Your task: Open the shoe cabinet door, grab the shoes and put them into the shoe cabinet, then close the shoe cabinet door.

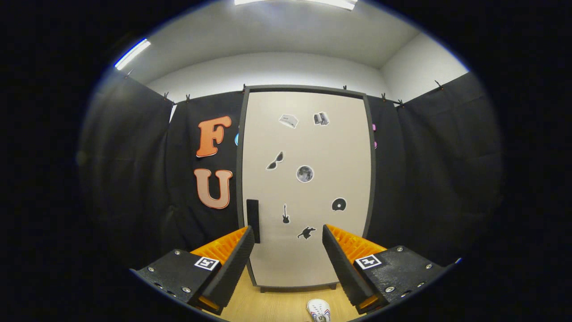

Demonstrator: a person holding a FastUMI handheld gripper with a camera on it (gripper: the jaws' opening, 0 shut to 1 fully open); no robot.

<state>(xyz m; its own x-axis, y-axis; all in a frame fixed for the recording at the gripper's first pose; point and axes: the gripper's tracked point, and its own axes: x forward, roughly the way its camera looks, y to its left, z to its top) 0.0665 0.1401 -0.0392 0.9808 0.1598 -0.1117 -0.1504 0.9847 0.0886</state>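
A tall shoe cabinet [306, 147] stands ahead against the black cloth wall, its pale door shut inside a dark frame. Several small stickers dot the door. A dark vertical handle [253, 220] sits on the door's left side, just above my left fingertip. My gripper [288, 235] is open, its fingers spread wide in front of the lower door with nothing between them. A white shoe [319, 310] with red and blue trim lies on the wooden floor below the fingers, in front of the cabinet's base.
Black cloth walls close in on the left and right of the cabinet. The wooden floor [268, 304] runs from the cabinet's foot toward me. White room walls and ceiling lights show above the booth.
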